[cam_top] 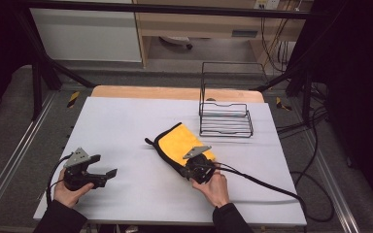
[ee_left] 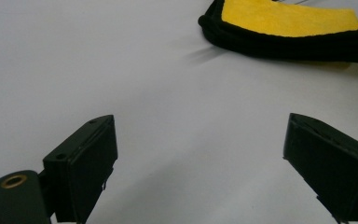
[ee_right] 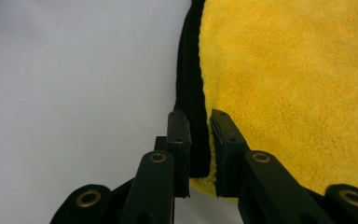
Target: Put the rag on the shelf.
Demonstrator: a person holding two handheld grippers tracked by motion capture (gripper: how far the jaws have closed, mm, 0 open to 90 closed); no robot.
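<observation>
A yellow cloth with a black edge [cam_top: 177, 141] lies folded on the white table top [cam_top: 126, 126], near the middle. My right gripper [cam_top: 194, 165] sits at the cloth's near corner, and in the right gripper view its jaws pinch the black edge [ee_right: 196, 135] of the yellow cloth [ee_right: 289, 84]; the gripper [ee_right: 199, 140] is shut on it. My left gripper [cam_top: 104, 175] rests at the front left of the table, well apart from the cloth. Its jaws stand wide open over bare table, with the left gripper [ee_left: 200, 163] holding nothing and the cloth [ee_left: 289, 25] far ahead.
A black wire rack [cam_top: 226, 109] stands at the back right of the table. A black cable [cam_top: 267, 187] trails from the right gripper across the front right. Table edges and a metal frame surround the work area.
</observation>
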